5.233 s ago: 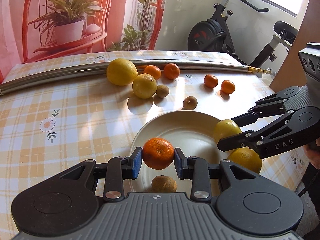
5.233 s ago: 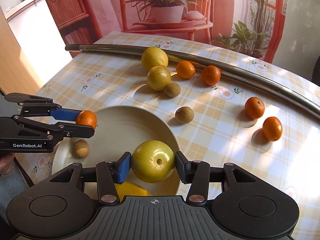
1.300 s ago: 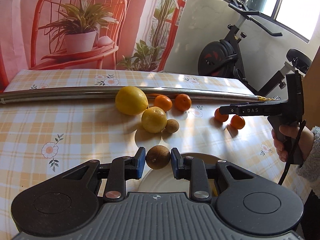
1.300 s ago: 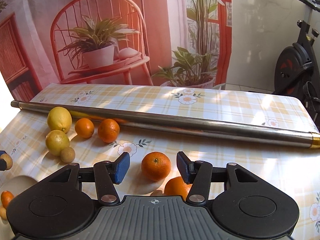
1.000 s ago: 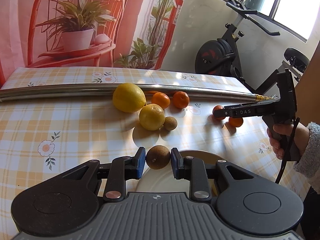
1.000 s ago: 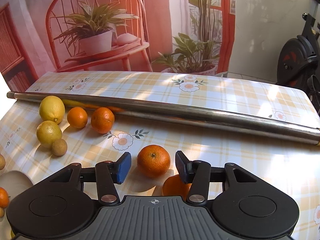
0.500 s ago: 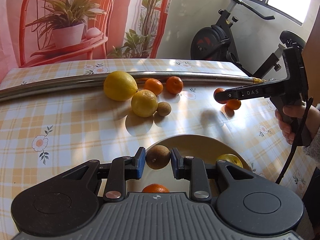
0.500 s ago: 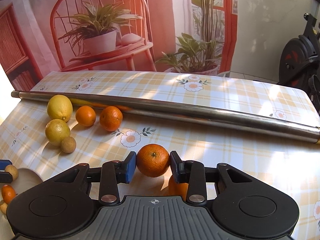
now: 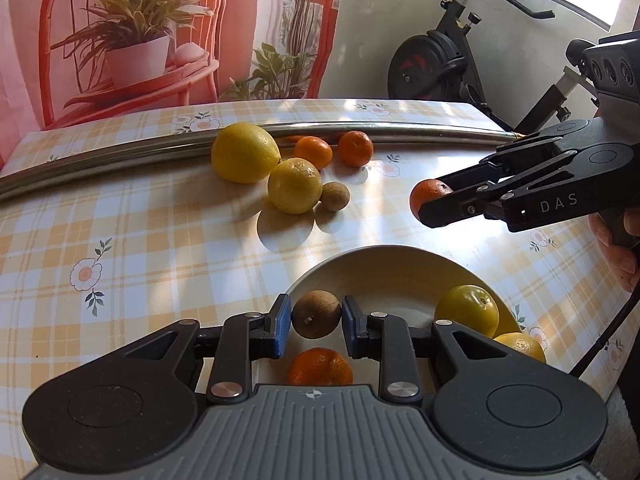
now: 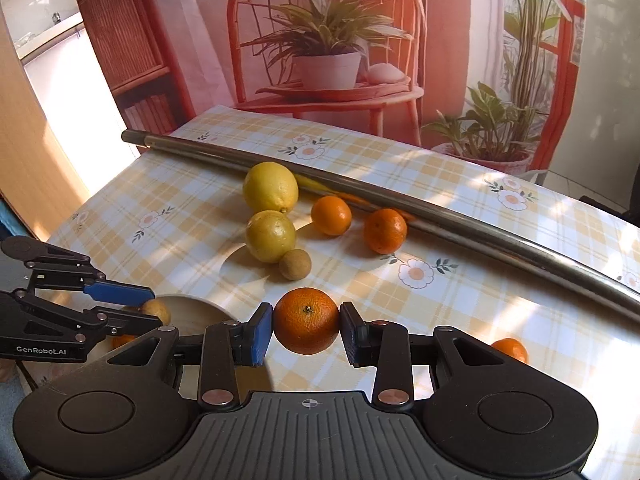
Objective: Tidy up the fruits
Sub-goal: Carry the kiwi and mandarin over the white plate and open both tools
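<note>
Over the plate (image 9: 384, 268), a brown fruit (image 9: 316, 314) is clamped by the left gripper (image 9: 314, 326) for dropping in; a tangerine (image 10: 306, 320) is pinched by the right gripper (image 10: 306, 332), presumably bound there too.

The left gripper (image 9: 316, 327) points down, its blue pads squeezing a small brown fruit (image 9: 316, 314). The right gripper (image 10: 306, 334) squeezes an orange (image 10: 306, 320). A hand (image 9: 618, 244) holds its black handle.

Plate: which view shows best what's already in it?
Left wrist view: the plate lies open, with two yellow fruits and an orange inside. Right wrist view shows only a sliver of its rim behind the left gripper.
</note>
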The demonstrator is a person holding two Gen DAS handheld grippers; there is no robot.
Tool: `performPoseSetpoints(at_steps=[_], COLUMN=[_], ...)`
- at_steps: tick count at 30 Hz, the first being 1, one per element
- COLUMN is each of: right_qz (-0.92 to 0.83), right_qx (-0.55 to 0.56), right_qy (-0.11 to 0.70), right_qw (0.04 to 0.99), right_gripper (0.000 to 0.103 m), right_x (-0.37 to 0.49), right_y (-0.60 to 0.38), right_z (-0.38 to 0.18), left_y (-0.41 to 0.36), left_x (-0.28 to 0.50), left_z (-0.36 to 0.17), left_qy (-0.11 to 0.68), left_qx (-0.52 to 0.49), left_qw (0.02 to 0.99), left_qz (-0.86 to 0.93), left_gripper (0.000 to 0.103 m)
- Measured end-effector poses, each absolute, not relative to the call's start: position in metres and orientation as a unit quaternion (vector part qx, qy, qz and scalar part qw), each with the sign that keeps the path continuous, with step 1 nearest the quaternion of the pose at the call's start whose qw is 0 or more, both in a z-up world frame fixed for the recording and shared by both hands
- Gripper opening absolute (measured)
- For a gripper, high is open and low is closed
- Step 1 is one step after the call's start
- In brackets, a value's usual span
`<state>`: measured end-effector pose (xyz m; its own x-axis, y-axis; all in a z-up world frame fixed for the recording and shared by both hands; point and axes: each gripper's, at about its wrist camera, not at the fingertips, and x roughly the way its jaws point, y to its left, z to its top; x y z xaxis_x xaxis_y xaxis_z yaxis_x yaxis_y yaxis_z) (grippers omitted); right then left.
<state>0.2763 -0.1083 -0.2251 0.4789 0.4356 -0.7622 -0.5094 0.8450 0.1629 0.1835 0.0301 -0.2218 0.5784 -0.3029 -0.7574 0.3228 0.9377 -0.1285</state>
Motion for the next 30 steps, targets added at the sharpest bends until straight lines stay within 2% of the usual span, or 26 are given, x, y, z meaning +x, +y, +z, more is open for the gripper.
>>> performPoseSetpoints(at_steps=[16, 30], right_qz=[0.315, 0.314], right_qx=[-0.099, -0.09], right_qy=[0.473, 0.483], right_qw=[0.817, 0.812], right_gripper=[0.033, 0.034], right_x=[0.251, 0.253], right_y=[-0.065, -0.069], right_z=[-0.235, -0.242], left_y=[0.03, 0.033], left_x=[0.178, 0.179], left_z=[-0.223, -0.221], left_qy=[0.437, 0.439], left_qx=[0.026, 0.004], left_qw=[0.884, 0.884], left_qz=[-0.166, -0.164], left_gripper=[0.029, 0.029])
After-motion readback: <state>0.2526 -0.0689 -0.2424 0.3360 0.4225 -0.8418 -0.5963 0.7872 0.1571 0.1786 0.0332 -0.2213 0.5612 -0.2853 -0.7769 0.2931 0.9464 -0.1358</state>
